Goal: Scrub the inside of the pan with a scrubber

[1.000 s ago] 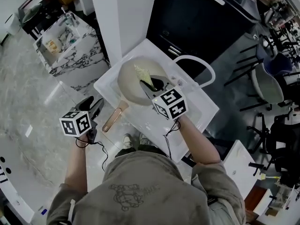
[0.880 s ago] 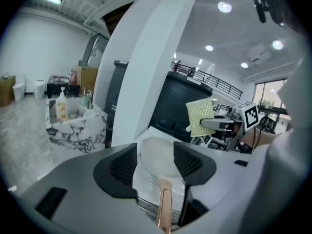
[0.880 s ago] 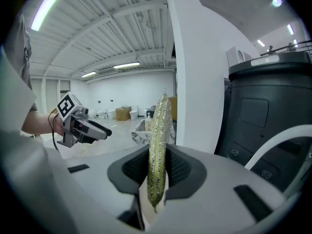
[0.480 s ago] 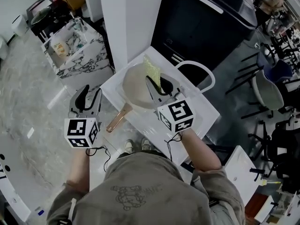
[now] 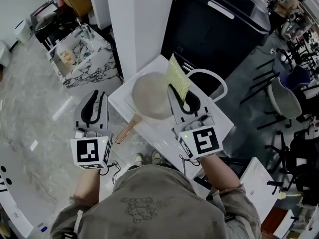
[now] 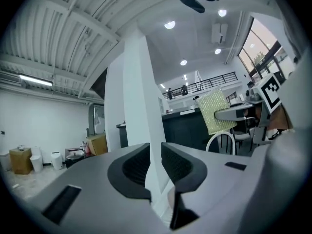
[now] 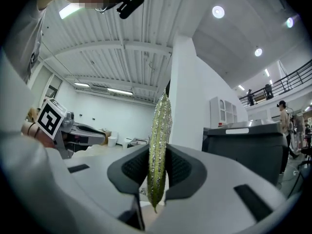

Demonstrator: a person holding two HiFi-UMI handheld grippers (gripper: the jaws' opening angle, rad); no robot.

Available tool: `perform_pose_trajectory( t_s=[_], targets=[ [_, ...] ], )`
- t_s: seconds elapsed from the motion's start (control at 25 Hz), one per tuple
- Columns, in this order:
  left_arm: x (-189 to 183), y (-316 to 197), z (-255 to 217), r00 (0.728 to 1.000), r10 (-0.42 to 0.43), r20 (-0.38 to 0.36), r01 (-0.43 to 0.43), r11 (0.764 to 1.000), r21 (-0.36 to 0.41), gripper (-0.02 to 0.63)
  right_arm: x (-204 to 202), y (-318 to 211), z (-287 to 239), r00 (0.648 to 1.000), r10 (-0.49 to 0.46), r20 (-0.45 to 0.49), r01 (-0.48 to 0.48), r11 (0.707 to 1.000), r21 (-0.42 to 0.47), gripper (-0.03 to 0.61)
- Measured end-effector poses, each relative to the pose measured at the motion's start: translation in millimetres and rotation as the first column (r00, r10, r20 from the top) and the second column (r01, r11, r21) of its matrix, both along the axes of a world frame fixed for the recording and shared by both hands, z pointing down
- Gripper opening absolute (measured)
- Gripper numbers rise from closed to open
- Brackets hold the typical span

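Right claw [image 5: 180, 96] was clamped on the scrubber [image 5: 178, 81], which stood up on edge in the air over the right rim of the pan [image 5: 152, 101]. The pan sat by the tabletop's [image 5: 155, 129] far-left corner, with its handle [image 5: 124, 132] poking past the near-left edge. Left claw [image 5: 95, 99] hung off that edge over the floor, closing on nothing. There was bare tabletop to the right of the pan.

Large open-plan lab hall, mezzanine railing [image 6: 214, 83], ribbed ceiling [image 6: 73, 28], marble counter [image 5: 94, 66], office chairs [image 5: 285, 96], polished floor [image 5: 30, 108]
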State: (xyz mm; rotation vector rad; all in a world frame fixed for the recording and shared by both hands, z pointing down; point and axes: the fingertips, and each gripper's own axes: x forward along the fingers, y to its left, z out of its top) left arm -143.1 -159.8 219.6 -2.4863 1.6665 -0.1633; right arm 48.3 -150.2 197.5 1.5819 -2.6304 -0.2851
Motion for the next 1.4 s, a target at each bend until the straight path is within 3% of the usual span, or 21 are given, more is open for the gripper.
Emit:
perform_pose_trajectory(
  t_s=[0.48, 1.16, 1.4],
  targets=[
    [23.5, 21.2, -6.5, 0.999, 0.03, 0.021, -0.031, 0.997, 0.068, 0.066, 16.1, 46.1, -30.8, 0.999, 0.011, 0.05, -0.014, 0.997, 0.07, 0.075],
    [49.3, 40.4, 47.6, 0.995, 0.078, 0.055, -0.074, 0.995, -0.067, 0.029, 19.5, 62.1, 20.6, 0.998, -0.003, 0.061, 0.006, 0.999, -0.038, 0.075],
    [53.6, 40.5, 52.7, 0.994, 0.092, 0.06, -0.089, 0.995, -0.052, 0.029, 14.9, 67.0, 31.2, 0.998, -0.021, 0.067, 0.025, 0.998, -0.058, 0.074]
  ],
)
